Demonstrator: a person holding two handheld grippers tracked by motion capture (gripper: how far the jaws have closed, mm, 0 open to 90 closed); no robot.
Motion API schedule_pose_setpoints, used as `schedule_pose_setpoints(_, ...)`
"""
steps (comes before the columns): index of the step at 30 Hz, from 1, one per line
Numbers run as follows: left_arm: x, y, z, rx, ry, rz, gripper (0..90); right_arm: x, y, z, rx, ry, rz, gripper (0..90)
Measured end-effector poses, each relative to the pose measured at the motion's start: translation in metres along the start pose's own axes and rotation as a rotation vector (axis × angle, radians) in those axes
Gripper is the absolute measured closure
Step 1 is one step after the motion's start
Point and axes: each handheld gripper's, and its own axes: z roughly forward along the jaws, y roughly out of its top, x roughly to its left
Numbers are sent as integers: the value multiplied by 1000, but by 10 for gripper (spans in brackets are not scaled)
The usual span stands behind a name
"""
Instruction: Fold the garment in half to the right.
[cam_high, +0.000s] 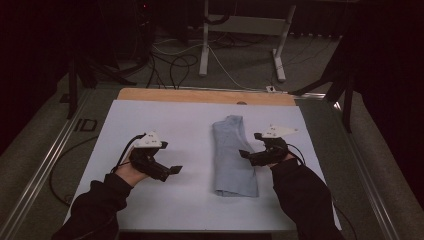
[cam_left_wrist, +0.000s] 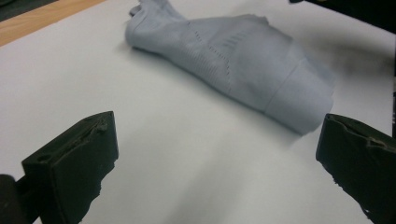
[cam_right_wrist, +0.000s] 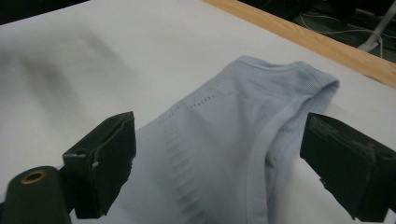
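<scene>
Between both wide-apart claws, left claw (cam_high: 172, 170) and right claw (cam_high: 248, 156), lies a folded blue garment (cam_high: 232, 155) (unlabelled).

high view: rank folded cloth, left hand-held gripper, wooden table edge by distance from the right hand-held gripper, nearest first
From the right hand-held gripper:
1. Folded cloth, right beside it toward the table's middle.
2. Wooden table edge, along the far side of the table.
3. Left hand-held gripper, across the white sheet, beyond the cloth.
</scene>
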Motion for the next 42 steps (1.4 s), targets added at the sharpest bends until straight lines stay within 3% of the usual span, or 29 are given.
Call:
schedule_pose_setpoints(14,5,-48,-29,8,44,-18,0,-3,-36,-25,-4,-47,47,105)
schedule_pose_setpoints(19,9,-67,-37,16,71,-40,0,-3,-57,-35,-6,-69,86,105)
schedule_pose_setpoints(28,15,-100,-44,10,113,-115,0,-3,-81,-41,2,-91,142,105)
schedule_pose_setpoints(38,14,-126,-54,5,170,-152,0,3,-95,-42,22,-99,116,105)
schedule_pose_setpoints(42,11,-134,-58,21,193,-143,0,7,-100,-44,31,-105,115,106)
